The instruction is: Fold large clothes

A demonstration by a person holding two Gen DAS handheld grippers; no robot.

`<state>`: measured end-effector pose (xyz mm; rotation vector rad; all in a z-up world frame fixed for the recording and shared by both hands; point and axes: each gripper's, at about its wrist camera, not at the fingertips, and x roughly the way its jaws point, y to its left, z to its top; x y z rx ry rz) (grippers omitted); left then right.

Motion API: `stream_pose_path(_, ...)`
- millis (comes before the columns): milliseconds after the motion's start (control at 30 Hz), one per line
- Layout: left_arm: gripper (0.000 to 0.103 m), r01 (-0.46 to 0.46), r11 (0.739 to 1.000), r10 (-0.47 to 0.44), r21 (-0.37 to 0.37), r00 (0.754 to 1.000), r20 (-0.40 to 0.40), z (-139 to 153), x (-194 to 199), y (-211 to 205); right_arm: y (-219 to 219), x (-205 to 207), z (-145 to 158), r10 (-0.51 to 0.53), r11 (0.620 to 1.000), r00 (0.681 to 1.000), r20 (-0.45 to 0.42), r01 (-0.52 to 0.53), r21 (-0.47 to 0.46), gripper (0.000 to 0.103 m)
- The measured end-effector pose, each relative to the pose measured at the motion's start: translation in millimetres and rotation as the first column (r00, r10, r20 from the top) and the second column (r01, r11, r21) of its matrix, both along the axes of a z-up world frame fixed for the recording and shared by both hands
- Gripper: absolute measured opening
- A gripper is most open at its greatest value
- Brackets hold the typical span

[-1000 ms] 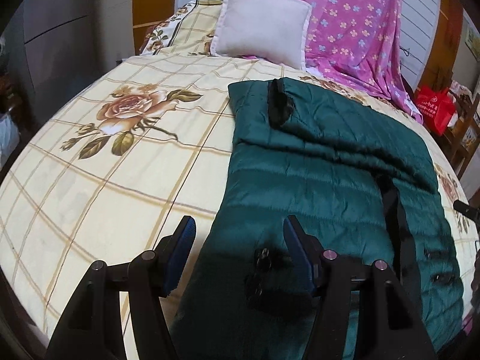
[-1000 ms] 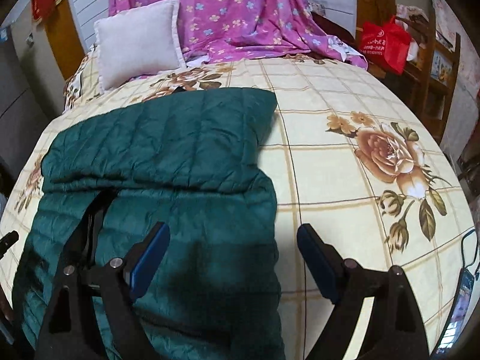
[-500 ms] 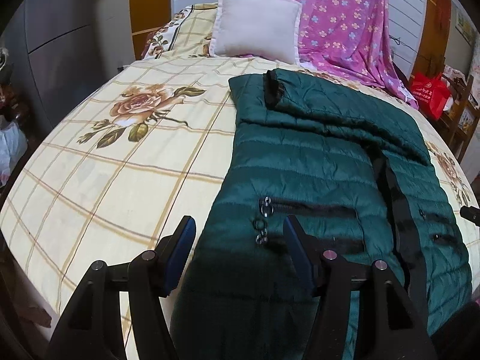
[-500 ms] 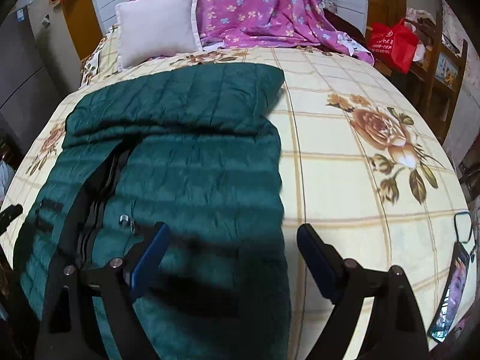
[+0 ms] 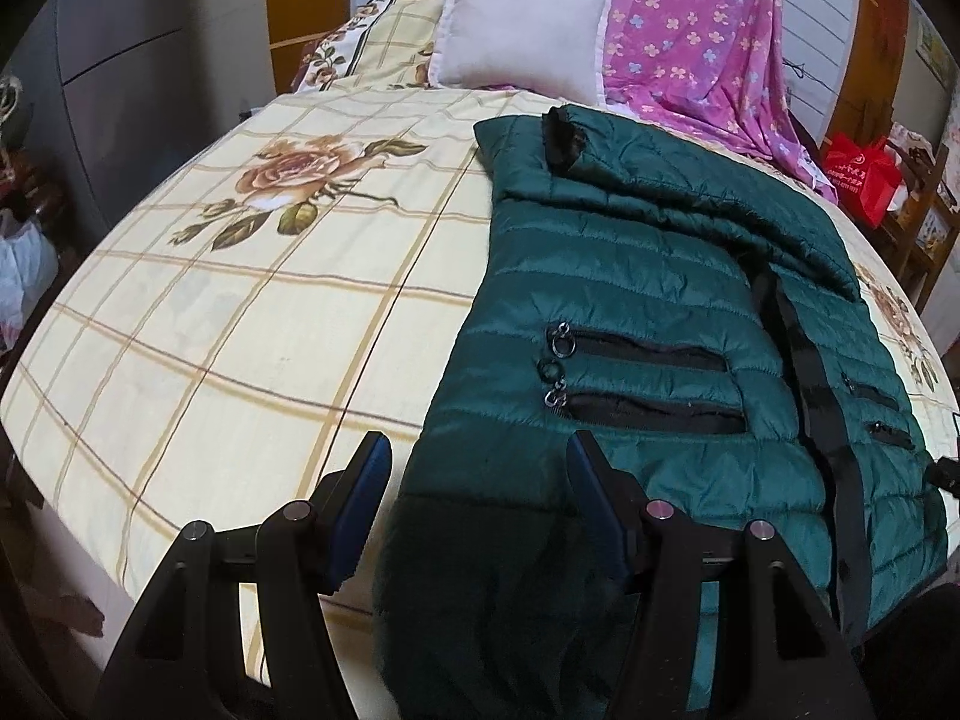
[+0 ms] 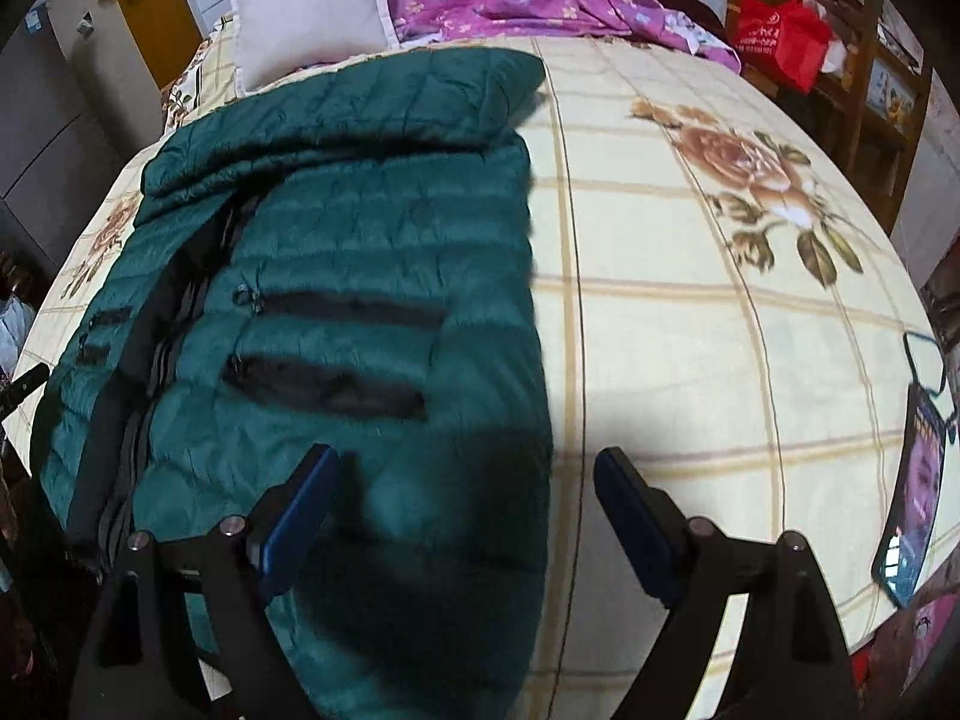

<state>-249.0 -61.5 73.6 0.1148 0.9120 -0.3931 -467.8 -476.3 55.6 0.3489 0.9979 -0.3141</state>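
Note:
A dark green quilted puffer jacket point(image 5: 648, 312) lies front up on the bed, sleeves folded across its top, black zipper down the middle and zip pockets showing. It also shows in the right wrist view point(image 6: 360, 276). My left gripper point(image 5: 480, 480) is open and empty, held above the jacket's near left hem corner. My right gripper point(image 6: 465, 486) is open and empty, above the jacket's near right hem edge. The hem itself hangs over the bed's near edge in shadow.
The bed has a cream checked sheet with rose prints point(image 5: 252, 312). A white pillow point(image 5: 516, 30) and a pink floral blanket point(image 5: 702, 42) lie at the head. A phone with a cable point(image 6: 915, 480) lies at the right edge. A red bag point(image 6: 780, 42) sits beside the bed.
Both grippers have pulled back toward the foot of the bed and risen, so more of the jacket's lower part and pockets shows. Both stay open. The jacket has not moved.

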Motion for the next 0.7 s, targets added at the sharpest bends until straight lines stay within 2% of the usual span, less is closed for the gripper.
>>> stream_pose_path(133, 0.042, 0.001, 1.0, -0.002, -0.026, 0.999, -0.046, -5.9, 0.1, 9.5, 1.2, -9.9, -7.1, 0.007, 1.0, 1.0, -0.029, -0.007, 0.004, 0.09)
stream_pose_path(300, 0.042, -0.034, 0.993, 0.019, -0.111, 0.991, -0.135, -15.5, 2.5, 31.8, -4.9, -21.2, -11.9, -0.013, 0.998, 1.0, -0.014, 0.014, 0.067, 0.09)
stream_pose_path(467, 0.042, -0.054, 0.99, 0.032, -0.128, 0.985, -0.168, -22.9, 1.4, 42.5, -6.6, -27.3, -17.8, -0.015, 0.994, 1.0, -0.01, 0.016, 0.108, 0.09)
stream_pose_path(600, 0.042, -0.035, 0.99, 0.004, -0.137, 0.976, -0.22, -33.8, -0.3, 42.0, -5.1, -26.2, -23.1, 0.005, 0.986, 1.0, -0.009, -0.003, 0.168, 0.09)
stream_pose_path(700, 0.042, -0.026, 0.991, -0.004, -0.131, 0.975, -0.224, -38.7, -1.8, 39.0, 0.4, -23.7, -24.6, 0.031, 0.982, 0.999, -0.006, -0.03, 0.186, 0.09)
